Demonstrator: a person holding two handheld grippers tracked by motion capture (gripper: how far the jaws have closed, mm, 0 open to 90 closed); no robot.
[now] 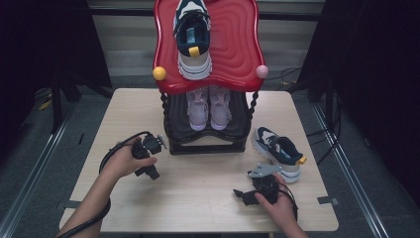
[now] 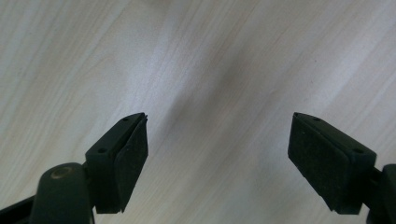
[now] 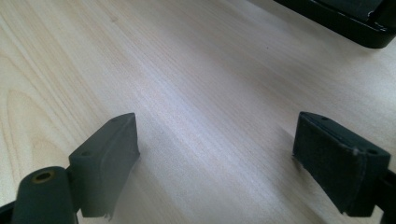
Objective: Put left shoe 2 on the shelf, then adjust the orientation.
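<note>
Nearby: shoe rack | right: navy sneaker on table

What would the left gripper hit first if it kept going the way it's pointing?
The bare wooden table, most likely. The left gripper looks almost straight down at the tabletop, its jaws open with nothing between them. How near the surface is cannot be judged.

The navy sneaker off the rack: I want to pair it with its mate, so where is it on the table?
In the high view, the navy sneaker lies on the table to the right of the black rack base, just beyond the right gripper.
</note>
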